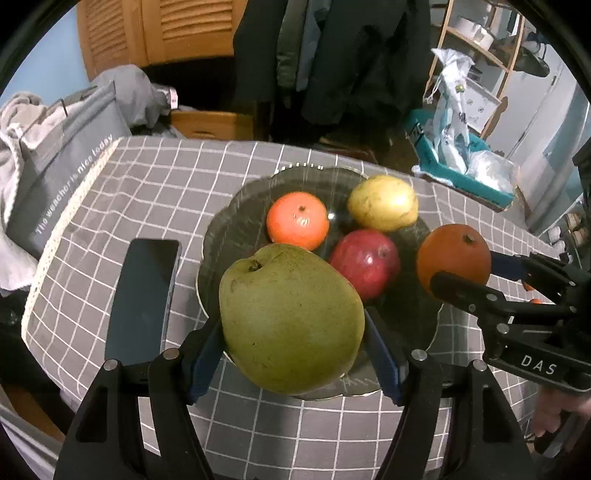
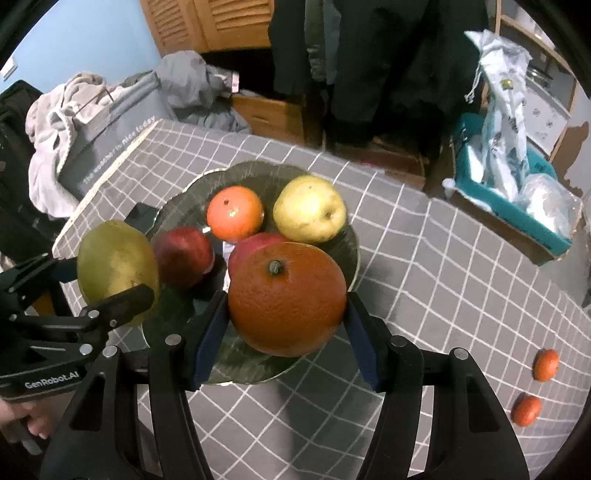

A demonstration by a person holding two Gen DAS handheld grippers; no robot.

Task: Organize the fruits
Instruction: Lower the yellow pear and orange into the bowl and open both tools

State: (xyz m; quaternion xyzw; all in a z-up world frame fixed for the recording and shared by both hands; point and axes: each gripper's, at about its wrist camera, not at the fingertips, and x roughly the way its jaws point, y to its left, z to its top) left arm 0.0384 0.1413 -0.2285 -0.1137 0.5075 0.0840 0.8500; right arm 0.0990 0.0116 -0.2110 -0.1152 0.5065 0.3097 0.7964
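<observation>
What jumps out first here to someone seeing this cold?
Both grippers are loaded over the glass plate: the left gripper clamps a big green pear, the right gripper a large orange. On the plate sit a tangerine, a yellow pear and red apples.

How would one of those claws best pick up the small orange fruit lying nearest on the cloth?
Across the widest middle of the nearer small orange fruit, coming from above: it is round and low on the tablecloth, with bare cloth on all sides, apart from the second small fruit.

lived-in home room, checked tablecloth (image 1: 155, 177), hanging coats (image 1: 332, 55), louvred wooden doors (image 1: 155, 29), piled laundry (image 2: 62, 110)
</observation>
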